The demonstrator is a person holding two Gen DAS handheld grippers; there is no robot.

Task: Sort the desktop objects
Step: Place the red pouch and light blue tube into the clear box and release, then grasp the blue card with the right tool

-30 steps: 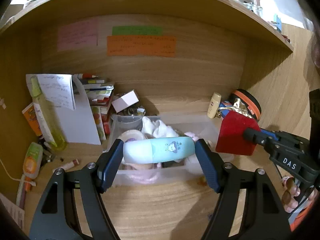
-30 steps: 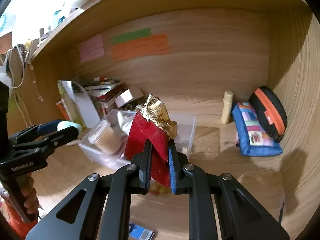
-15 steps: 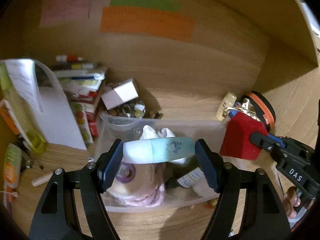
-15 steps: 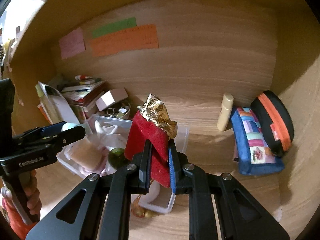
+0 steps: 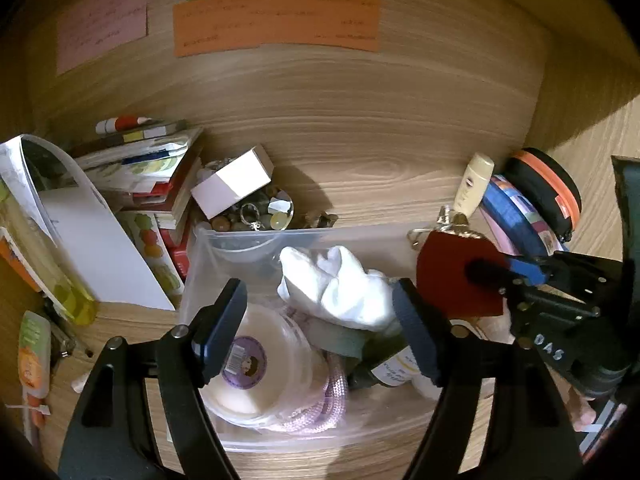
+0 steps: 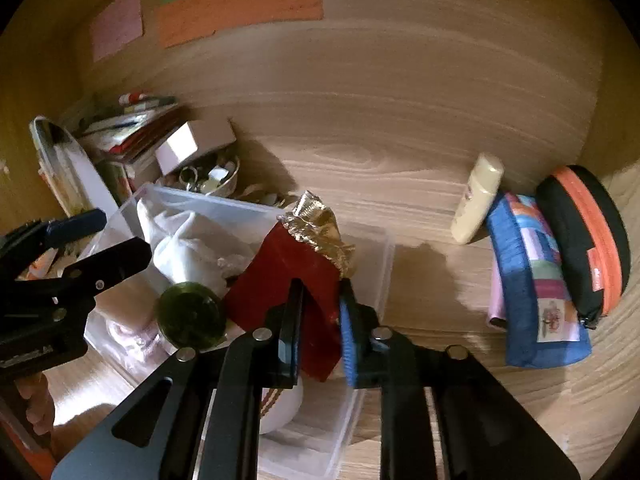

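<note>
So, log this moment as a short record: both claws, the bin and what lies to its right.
left claw: open, empty, over the clear bin
right claw: shut on the red pouch, over the bin
bin contents: white cloth, round tub, pink cord, green bottle
right of bin: cream tube, blue pencil case, black-and-orange case

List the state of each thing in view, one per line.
left hand-held gripper: jaws opening, nothing between them, over the bin.
right hand-held gripper: jaws starting to open, pads around the red pouch.
red pouch: tilted, gold-lined mouth open, over the bin.
clear plastic bin: lidless, crowded with items.
white cloth: crumpled in the bin.
round tub: lid on.
cream bottle: capped, leaning.
</note>
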